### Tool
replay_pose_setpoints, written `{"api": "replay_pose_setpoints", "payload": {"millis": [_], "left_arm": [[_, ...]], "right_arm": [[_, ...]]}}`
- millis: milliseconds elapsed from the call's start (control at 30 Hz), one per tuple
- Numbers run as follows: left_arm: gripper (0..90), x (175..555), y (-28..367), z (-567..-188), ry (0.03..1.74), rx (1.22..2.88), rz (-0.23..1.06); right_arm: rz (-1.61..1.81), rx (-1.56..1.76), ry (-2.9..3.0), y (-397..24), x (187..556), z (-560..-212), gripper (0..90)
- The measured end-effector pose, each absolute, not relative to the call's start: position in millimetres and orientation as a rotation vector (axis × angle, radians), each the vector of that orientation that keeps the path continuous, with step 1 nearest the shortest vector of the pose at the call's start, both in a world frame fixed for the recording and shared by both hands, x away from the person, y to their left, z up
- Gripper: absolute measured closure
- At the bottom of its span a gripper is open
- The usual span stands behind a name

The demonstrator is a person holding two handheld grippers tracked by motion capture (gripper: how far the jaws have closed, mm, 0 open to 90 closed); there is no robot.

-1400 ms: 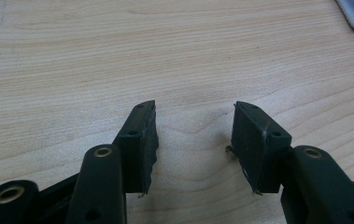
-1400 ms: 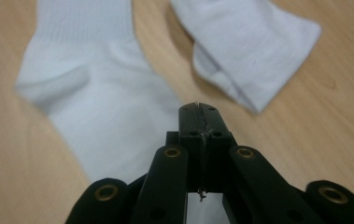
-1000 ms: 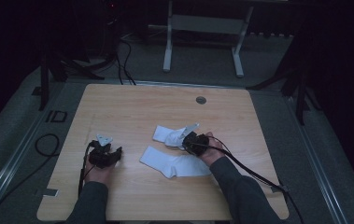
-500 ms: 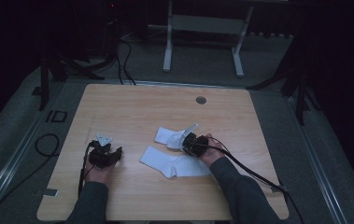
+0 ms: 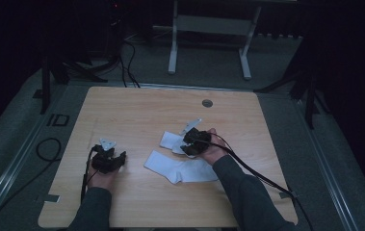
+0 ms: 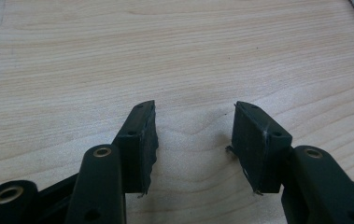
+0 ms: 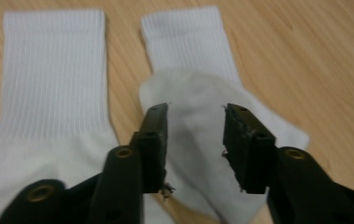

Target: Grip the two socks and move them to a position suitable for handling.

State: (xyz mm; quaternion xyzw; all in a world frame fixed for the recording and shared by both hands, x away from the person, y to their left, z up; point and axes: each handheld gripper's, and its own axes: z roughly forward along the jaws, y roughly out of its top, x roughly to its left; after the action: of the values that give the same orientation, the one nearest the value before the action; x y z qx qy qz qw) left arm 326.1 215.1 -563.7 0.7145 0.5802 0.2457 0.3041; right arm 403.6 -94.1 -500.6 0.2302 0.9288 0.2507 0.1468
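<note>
High view: two white socks lie mid-table (image 5: 136, 110), the folded sock (image 5: 173, 141) at 11 o'clock of the flat sock (image 5: 180, 168). The right tongs (image 5: 189, 144) hover over the folded one. Left gripper view: left tongs (image 6: 194, 135) agape over bare wood. Right gripper view: the right jaws have just been opening, nothing pinched. No readable writing.

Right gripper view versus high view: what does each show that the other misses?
Right gripper view alone: ribbed cuffs on both white cotton socks, the folded white sock lying under its open black jaws, which have just been opening, nothing pinched. High view alone: the whole light wooden table, the left gripper resting apart from the socks, and the flat white sock stretched out full length. Both: two socks side by side and the right gripper over the folded one.
</note>
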Motion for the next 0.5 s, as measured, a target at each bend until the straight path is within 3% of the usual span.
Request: {"api": "replay_pose_setpoints", "payload": {"millis": [200, 300, 400, 433, 467, 500], "left_arm": [[50.1, 326.0, 214.9, -563.7, 1.536, 1.895, 0.652], [50.1, 326.0, 214.8, -563.6, 1.537, 1.895, 0.651], [50.1, 325.9, 214.7, -563.6, 1.536, 1.895, 0.651], [50.1, 325.9, 214.7, -563.6, 1.536, 1.895, 0.651], [50.1, 326.0, 214.7, -563.6, 1.536, 1.895, 0.651], [50.1, 326.0, 214.7, -563.6, 1.536, 1.895, 0.651]], "right_arm": [[0.701, 0.622, 2.693, -72.9, 411.4, -507.8, 47.8], [0.666, 0.613, 2.714, -64.5, 414.8, -515.0, 48.4], [0.644, 0.593, 2.728, -62.2, 417.6, -519.8, 73.0], [0.644, 0.593, 2.728, -62.2, 417.6, -519.8, 73.0], [0.656, 0.639, 2.698, -64.8, 418.3, -516.8, 83.7], [0.656, 0.639, 2.698, -64.8, 418.3, -516.8, 83.7]]}}
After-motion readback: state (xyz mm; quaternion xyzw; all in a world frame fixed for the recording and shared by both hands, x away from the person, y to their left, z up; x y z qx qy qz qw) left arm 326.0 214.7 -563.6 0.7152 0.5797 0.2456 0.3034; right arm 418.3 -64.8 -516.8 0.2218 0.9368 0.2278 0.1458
